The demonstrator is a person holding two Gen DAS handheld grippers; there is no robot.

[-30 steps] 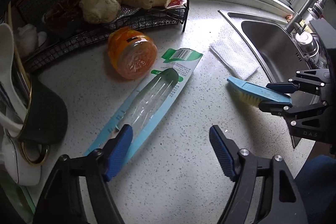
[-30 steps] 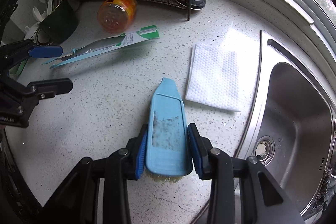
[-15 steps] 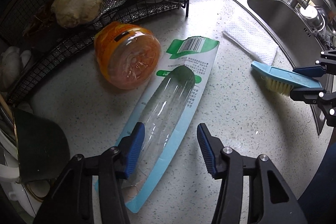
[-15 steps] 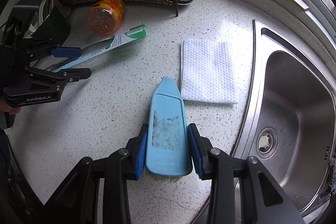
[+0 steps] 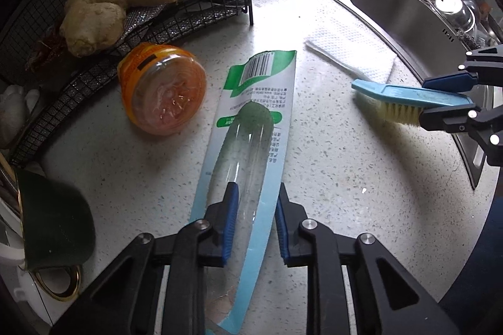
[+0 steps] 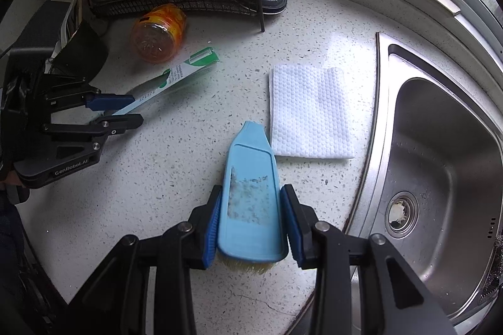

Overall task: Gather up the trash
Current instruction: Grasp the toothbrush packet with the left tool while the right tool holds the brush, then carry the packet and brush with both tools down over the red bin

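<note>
Left wrist cam: your left gripper has just been closing round the empty blister pack lying flat on the counter. Pads hug the clear bubble, prob. easiest bit to pinch.

Right wrist cam: your right gripper clamps the blue brush, bristles down, ready to sweep, beside the paper towel.

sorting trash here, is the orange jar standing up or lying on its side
Lying on its side. The orange jar shows its round clear base to the left wrist camera, label band wrapping behind, beside the wire rack.
</note>
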